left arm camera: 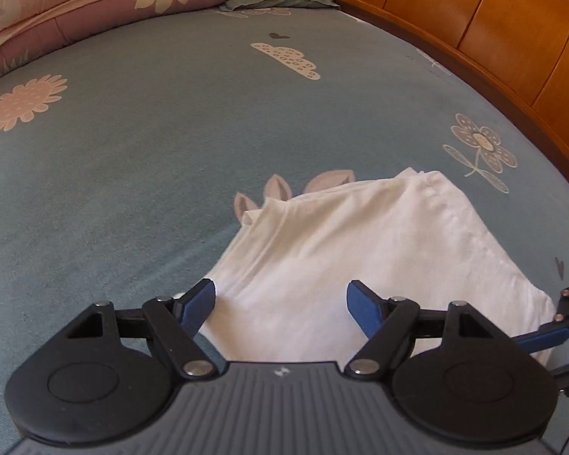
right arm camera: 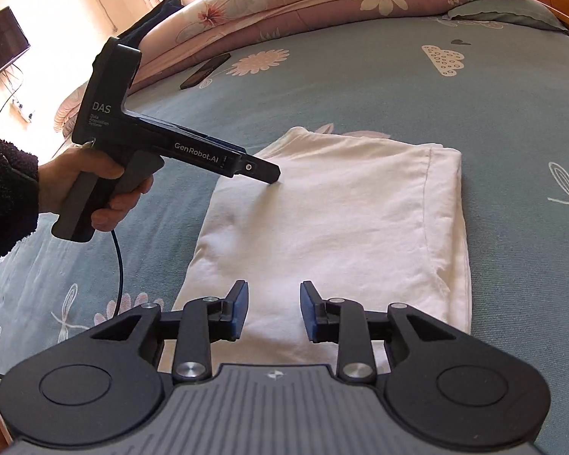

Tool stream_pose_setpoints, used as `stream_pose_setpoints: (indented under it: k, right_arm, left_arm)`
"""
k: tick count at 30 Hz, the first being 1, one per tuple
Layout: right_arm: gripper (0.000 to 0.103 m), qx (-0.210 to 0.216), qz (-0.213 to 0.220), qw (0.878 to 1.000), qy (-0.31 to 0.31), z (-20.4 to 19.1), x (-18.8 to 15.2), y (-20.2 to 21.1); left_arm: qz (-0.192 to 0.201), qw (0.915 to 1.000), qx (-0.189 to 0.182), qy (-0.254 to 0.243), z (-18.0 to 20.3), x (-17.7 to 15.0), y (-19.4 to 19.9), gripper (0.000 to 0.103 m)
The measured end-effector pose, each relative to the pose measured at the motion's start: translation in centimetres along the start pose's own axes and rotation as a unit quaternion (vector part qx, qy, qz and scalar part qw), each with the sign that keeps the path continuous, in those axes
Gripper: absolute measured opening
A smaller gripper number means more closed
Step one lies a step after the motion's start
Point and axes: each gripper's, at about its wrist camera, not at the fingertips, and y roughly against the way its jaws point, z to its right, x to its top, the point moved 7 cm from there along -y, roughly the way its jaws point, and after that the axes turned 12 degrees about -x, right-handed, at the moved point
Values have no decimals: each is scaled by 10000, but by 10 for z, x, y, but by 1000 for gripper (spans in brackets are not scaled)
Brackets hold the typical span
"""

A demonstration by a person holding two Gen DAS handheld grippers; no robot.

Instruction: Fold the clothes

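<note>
Each handheld unit has a ribbed grey housing, two round black discs, and black linkage arms fastened with silver screws. The fingers (right arm camera: pixel 238 309) carry blue pads. The left gripper (right arm camera: pixel 275 178) has a black pistol-grip body printed "DAS" and "GenRobot.AI", with a black cable trailing from the handle. The hand (right arm camera: pixel 95 185) emerges from a dark fleecy sleeve (right arm camera: pixel 3 197).

Left view: close above the shirt (left arm camera: pixel 360 258), looking down over its fingers (left arm camera: pixel 199 309) toward the headboard (left arm camera: pixel 493 30).
Right view: close, angled down, facing the quilts (right arm camera: pixel 322 7).
Shared: shirt, bed (right arm camera: pixel 360 87).
</note>
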Motion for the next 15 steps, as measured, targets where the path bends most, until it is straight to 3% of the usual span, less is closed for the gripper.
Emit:
stream_pose_setpoints:
  k: [4, 6, 9, 11, 12, 15]
  right_arm:
    - [35, -173, 120, 9994, -278, 21, 3, 11]
    - [39, -176, 191, 9986, -455, 31, 7, 14]
    - [40, -258, 171, 9976, -621, 39, 9, 9]
    - [40, -267, 144, 9971, -699, 42, 9, 6]
    - [40, -253, 125, 9970, -724, 44, 9, 5]
    - [40, -472, 115, 9963, -715, 50, 7, 7]
  left_arm:
    - [419, 9986, -56, 324, -5, 16, 19, 76]
    - [610, 9967, -504, 184, 16, 27, 29, 76]
    - [360, 9921, -1185, -188, 53, 34, 13, 80]
    - [114, 9917, -1256, -256, 60, 34, -10, 80]
    - [35, 9926, -1189, -257, 60, 34, -21, 80]
    - [257, 9993, -256, -22, 34, 41, -31, 76]
